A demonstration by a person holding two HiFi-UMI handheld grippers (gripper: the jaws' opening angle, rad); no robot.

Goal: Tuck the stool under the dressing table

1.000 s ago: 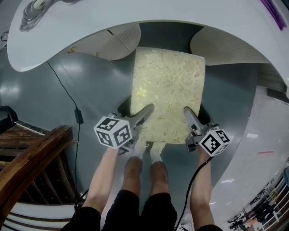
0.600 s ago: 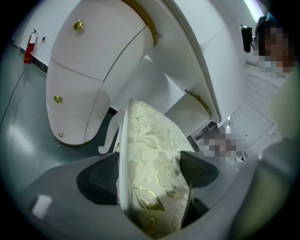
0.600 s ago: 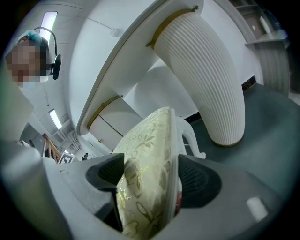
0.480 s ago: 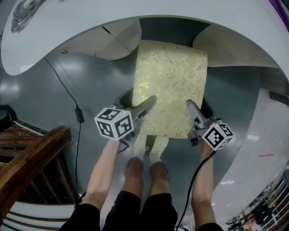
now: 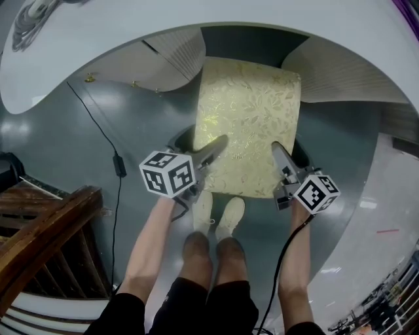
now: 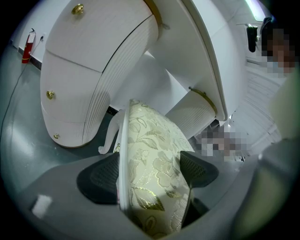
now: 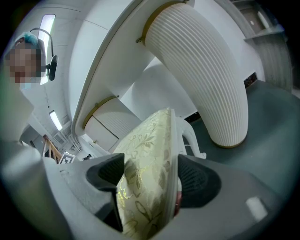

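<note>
Presently, item: stool (image 5: 249,121), gold-leaf brocade seat on white curved legs. It stands on the grey floor with its far edge at the mouth of the knee gap of the dressing bench (image 5: 196,19), between the left pedestal (image 5: 157,59) and right pedestal (image 5: 347,72). Most of the seat is outside the gap.

Hazards, as judged:
- A skewed push would knock a far corner against either ribbed pedestal.
- The hold is on the cushion edge alone, so the padding may give and the grip slide off.
- The legs may catch while dragging.

Left tongs (image 6: 149,172): narrowed onto the seat's near-left edge, with a pad on each face.

Right tongs (image 7: 151,176): likewise clamped on the near-right edge.
</note>
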